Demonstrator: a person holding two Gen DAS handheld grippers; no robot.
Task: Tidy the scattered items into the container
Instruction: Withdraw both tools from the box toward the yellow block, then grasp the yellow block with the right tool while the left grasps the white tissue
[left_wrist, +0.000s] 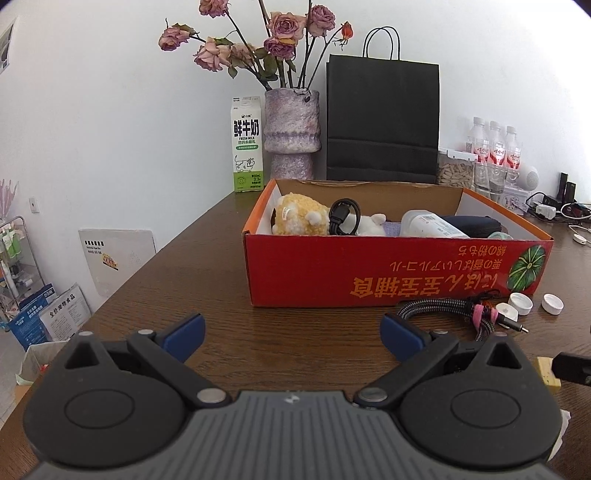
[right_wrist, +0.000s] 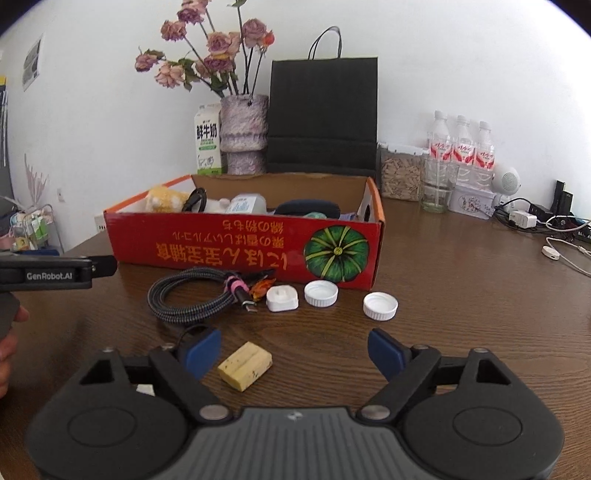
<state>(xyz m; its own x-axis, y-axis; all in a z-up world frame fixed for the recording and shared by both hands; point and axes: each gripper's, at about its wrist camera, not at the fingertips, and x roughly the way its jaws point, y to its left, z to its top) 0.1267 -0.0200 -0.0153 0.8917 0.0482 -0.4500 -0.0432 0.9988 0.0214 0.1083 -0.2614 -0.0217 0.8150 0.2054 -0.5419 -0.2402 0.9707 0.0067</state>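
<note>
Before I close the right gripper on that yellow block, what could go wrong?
The yellow block lies nearer the left finger of the open right gripper, so closing may shove it aside. The coiled cable sits just beyond and could snag. The red box already looks crowded.

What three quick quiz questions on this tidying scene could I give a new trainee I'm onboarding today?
1. True or false: the yellow block already lies inside the red box.
2. How many white round caps lie on the table in front of the box?
   A. one  B. two  C. four
3. Fill in: the braided cable is bound with a ____ strap.

Key:
1. False. It lies on the table, between the open fingers of the right tool, nearer the left one.
2. B. Two caps, beside a white squarish piece.
3. Pink.
</note>
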